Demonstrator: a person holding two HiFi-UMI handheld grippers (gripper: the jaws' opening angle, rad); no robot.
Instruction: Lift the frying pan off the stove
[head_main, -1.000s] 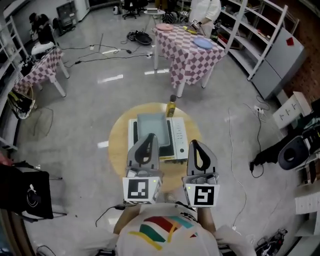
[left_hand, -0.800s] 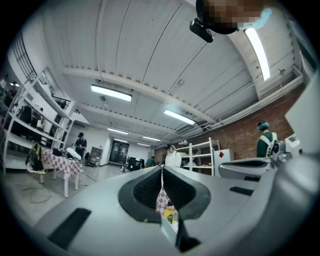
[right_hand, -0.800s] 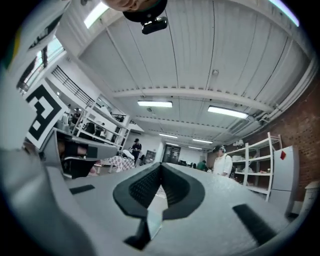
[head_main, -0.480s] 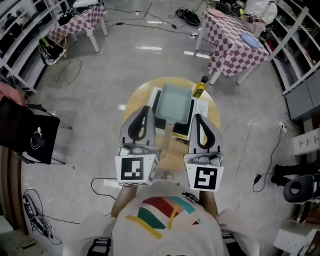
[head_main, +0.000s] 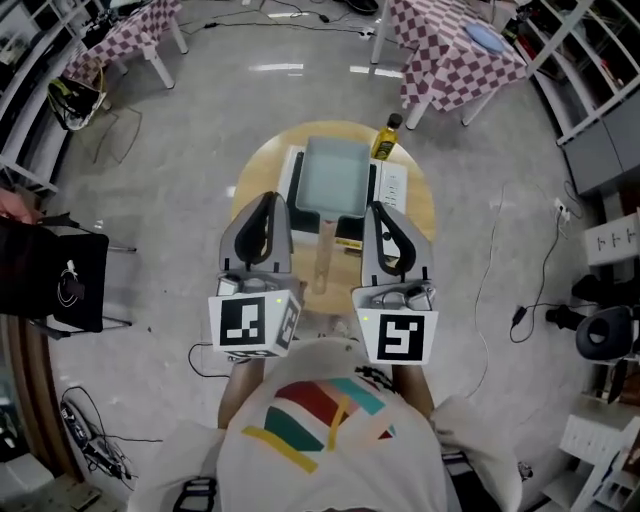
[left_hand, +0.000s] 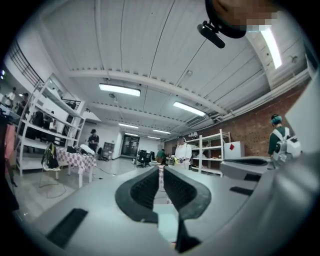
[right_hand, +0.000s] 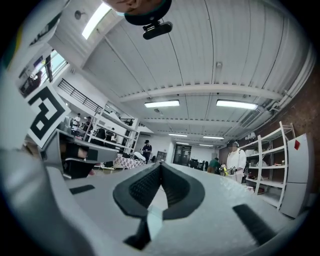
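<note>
So here's the setup. The biggest thing is the round wooden table (head_main: 256, 172), sitting ahead of and below both tongs. On it there's a white stove (head_main: 393, 188), and the square frying pan (head_main: 335, 178) is parked on top of that, straight ahead of the gap between the two tongs. It's not lifted yet.

The pan's wooden handle (head_main: 325, 252) runs back toward the person, right down the lane between the tongs, which I'd guess is deliberate: it's the obvious thing to grab. A small yellow oil bottle (head_main: 387, 137) stands past the far corner of the stove, ahead of the right tongs and clear of the handle.

The left tongs (head_main: 265, 198) are closed up tight with nothing in them, and the right tongs (head_main: 376, 208) are the same, pinched together and empty. Both sit just either side of the handle without touching it. They'd need to open before either one could take hold.

Stuff I can't make out: each tongs' own camera is tilted up at the ceiling and shelves, so neither shows the pan at all. The tongs and the person's shirt cover the near edge of the table, and the pan hides most of the stove top. No idea if the burner's on. The pan looks empty, but I wouldn't swear to it.
</note>
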